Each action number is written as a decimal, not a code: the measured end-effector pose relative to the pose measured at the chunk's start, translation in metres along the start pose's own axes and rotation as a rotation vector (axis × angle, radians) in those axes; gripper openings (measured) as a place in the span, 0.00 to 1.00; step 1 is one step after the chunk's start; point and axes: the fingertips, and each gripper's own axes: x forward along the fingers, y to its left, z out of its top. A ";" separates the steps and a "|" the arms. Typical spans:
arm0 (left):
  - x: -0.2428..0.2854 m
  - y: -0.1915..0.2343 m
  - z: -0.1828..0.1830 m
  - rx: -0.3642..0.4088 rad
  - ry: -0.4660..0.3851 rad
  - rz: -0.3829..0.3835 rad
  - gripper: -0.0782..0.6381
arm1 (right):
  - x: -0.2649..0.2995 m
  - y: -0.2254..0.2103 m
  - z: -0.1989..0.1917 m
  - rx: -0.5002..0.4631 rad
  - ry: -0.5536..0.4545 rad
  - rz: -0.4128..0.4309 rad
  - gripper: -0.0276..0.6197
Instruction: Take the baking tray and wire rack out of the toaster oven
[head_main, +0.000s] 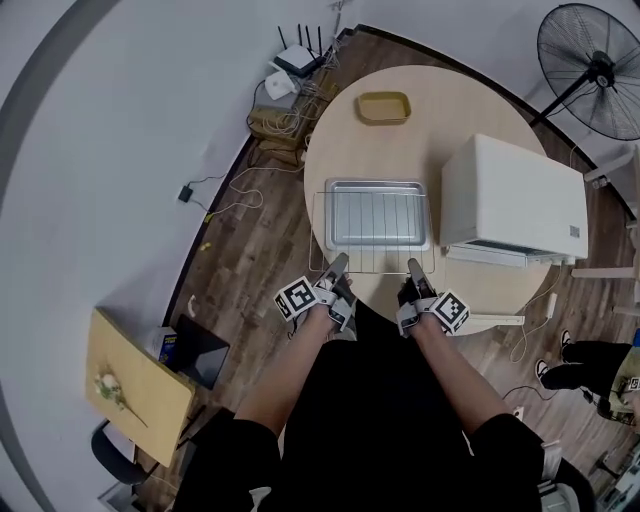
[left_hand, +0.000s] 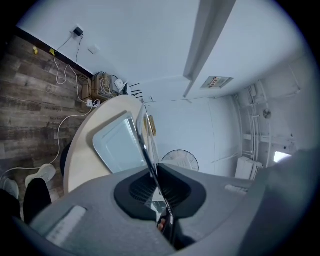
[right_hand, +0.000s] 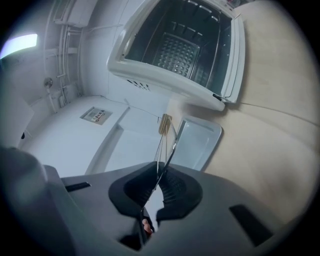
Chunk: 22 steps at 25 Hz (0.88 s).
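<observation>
On the round table (head_main: 455, 110), one wire rack (head_main: 372, 261) sits over one baking tray (head_main: 377, 213), beside one white toaster oven (head_main: 515, 195). Two claws, the left gripper (head_main: 338, 268) and the right gripper (head_main: 415, 270), each pinch tight on the rack's near edge.

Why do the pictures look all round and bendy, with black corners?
Head view: the wide lens curves the floor around the table, but everything is sharp and evenly lit. Left gripper view: black corners, bowed walls, and the close wire rack looks slightly soft. Right gripper view: same black rim, the toaster oven bulges, and a bright light glares top left.
</observation>
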 end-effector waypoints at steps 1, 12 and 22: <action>0.010 0.003 0.001 -0.001 0.004 0.009 0.13 | 0.006 -0.005 0.006 0.000 0.001 -0.006 0.05; 0.069 0.045 0.018 -0.047 0.053 0.087 0.13 | 0.058 -0.045 0.033 -0.015 0.002 -0.069 0.06; 0.080 0.071 0.015 0.041 0.179 0.234 0.16 | 0.071 -0.077 0.031 -0.040 0.072 -0.224 0.09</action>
